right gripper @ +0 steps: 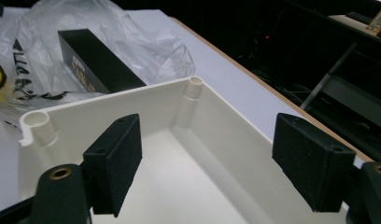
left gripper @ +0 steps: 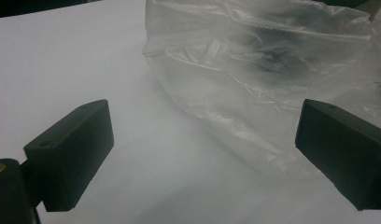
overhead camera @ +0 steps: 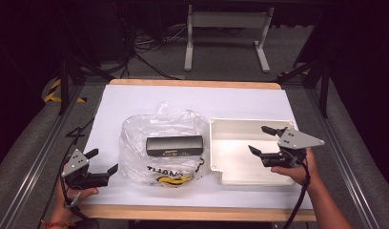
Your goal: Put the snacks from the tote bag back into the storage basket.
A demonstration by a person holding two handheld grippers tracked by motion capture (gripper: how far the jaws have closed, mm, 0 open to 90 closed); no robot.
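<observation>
A clear plastic bag [overhead camera: 161, 143] lies crumpled in the middle of the white table, with a long black box [overhead camera: 174, 145] resting on it and yellow print near its front. To its right sits a shallow white tray [overhead camera: 240, 171], bare inside. My left gripper [overhead camera: 102, 161] stands open at the front left, its jaws wide apart and pointing at the bag [left gripper: 254, 79] a short way off. Over the tray's right part hovers my right gripper [overhead camera: 261, 139], open too, looking into the tray [right gripper: 109, 105] toward the black box [right gripper: 97, 60].
The table [overhead camera: 135, 98] is covered in white paper with a wooden edge showing at front and back. Dark floor, cables and a white table frame [overhead camera: 226, 28] lie beyond the far edge. Metal rails run along both sides.
</observation>
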